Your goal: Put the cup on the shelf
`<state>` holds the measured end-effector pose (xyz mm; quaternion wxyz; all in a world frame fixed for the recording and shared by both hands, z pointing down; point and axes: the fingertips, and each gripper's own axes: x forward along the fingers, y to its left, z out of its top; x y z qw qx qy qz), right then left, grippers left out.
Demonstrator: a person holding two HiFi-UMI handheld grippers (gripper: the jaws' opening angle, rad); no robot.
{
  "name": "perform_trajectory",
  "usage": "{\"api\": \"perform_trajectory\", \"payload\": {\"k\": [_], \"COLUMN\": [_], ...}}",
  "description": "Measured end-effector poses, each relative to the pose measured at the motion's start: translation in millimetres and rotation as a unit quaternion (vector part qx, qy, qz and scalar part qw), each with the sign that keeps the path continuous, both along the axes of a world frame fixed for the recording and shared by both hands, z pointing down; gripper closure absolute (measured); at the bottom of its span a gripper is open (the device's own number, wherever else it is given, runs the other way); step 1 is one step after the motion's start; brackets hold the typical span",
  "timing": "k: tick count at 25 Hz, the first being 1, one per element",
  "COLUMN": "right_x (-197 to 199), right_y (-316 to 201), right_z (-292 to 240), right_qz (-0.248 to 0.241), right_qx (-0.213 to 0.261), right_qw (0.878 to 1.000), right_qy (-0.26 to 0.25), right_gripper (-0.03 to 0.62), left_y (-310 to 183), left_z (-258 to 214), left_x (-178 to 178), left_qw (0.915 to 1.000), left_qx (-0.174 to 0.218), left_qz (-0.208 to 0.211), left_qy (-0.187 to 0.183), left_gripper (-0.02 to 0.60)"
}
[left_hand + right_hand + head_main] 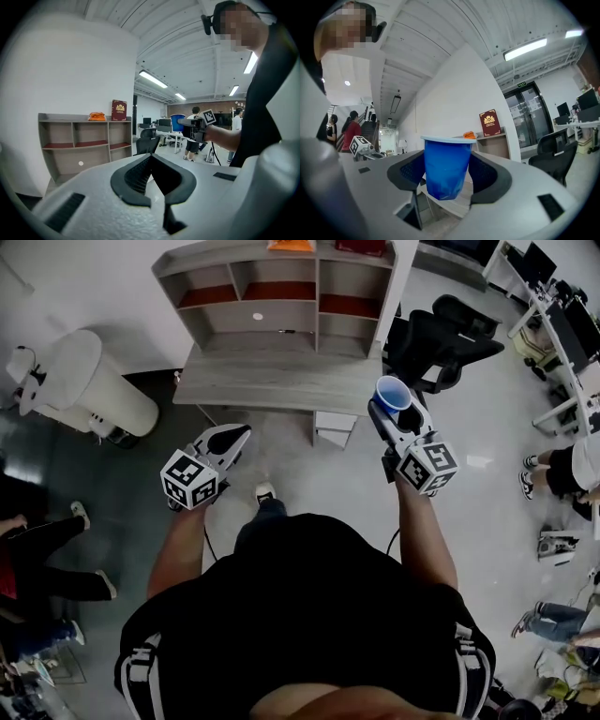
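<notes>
A blue cup (392, 393) stands upright between the fingers of my right gripper (394, 411), which is shut on its sides; in the right gripper view the cup (446, 168) fills the gap between the black pads. The grey shelf unit (316, 289) with red-brown boards stands ahead, on the far side of a grey desk top (272, 376). The cup hangs in the air off the desk's near right corner. My left gripper (236, 435) is held lower left of it, shut with nothing in it; its pads (136, 176) meet at the tips.
An orange bundle (97, 116) and a red book (119, 110) sit on top of the shelf. A black office chair (441, 338) stands right of the desk, a white cylindrical machine (89, 381) to its left. People stand at both sides of the room.
</notes>
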<state>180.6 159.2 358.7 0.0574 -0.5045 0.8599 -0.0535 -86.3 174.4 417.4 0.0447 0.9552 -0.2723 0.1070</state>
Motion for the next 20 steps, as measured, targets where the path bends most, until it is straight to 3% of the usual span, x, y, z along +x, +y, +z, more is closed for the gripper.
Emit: {"api": "perform_trajectory", "payload": {"k": [8,20], "right_x": [4.6,6.6], "right_y": [-20.1,-43.3], "right_z": [-3.5,-13.5], "right_qz": [0.011,0.04], "right_qx": [-0.004,-0.003], "right_qw": [1.0,0.999], "right_qy": [0.014,0.036], "right_gripper": [0.313,0.312], "left_y": [-25.5,-59.3], "left_z": [5.1,7.7], "left_x": [16.9,-1.2], "left_qw": [0.9998,0.9995], "left_qx": [0.001,-0.008], "left_qz": [0.02,0.002], "left_qy": [0.009,0.032], "left_gripper": [0.565,0.565]}}
